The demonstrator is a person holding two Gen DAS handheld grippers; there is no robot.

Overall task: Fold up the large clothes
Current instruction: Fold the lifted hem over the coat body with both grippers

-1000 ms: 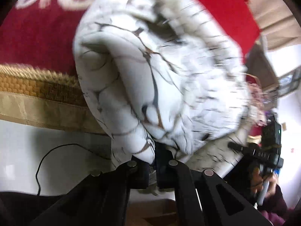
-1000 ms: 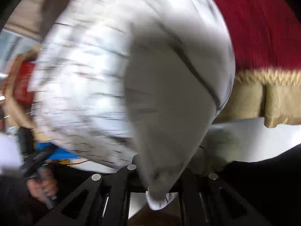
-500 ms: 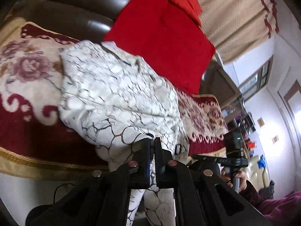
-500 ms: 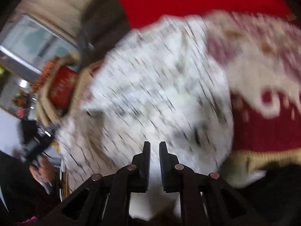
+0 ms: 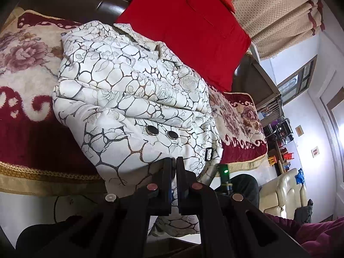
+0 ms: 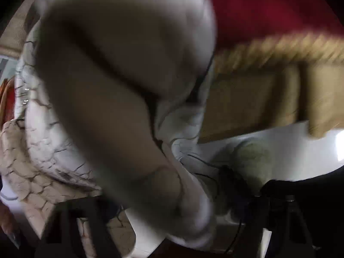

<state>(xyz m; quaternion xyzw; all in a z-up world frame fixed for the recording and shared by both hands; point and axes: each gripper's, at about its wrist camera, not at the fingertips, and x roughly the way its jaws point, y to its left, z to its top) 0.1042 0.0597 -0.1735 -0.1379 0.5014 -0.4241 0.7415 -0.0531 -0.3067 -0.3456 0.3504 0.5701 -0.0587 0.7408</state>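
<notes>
White padded coat [image 5: 129, 90] with a dark crackle print lies heaped on the red floral sofa cover [image 5: 19, 116], just beyond the left gripper [image 5: 174, 165], whose jaws are clenched empty. Right gripper [image 6: 163, 206] has just been spreading its jaws; a blurred fold of coat hangs between them, unpinched.

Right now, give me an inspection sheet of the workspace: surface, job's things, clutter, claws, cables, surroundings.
Surface: sofa cover, dark red with a flower pattern and gold trim.
Job's things: white patterned coat bunched on the sofa, hem hanging over the front edge.
Clutter: red cushion behind the coat.
Claws: left claw shut, at the coat's hem; right claw blurred, its jaws have just been opening with coat fabric between them.
Cables: thin black cable on the floor.
Surroundings: curtain, cream armchair.
</notes>
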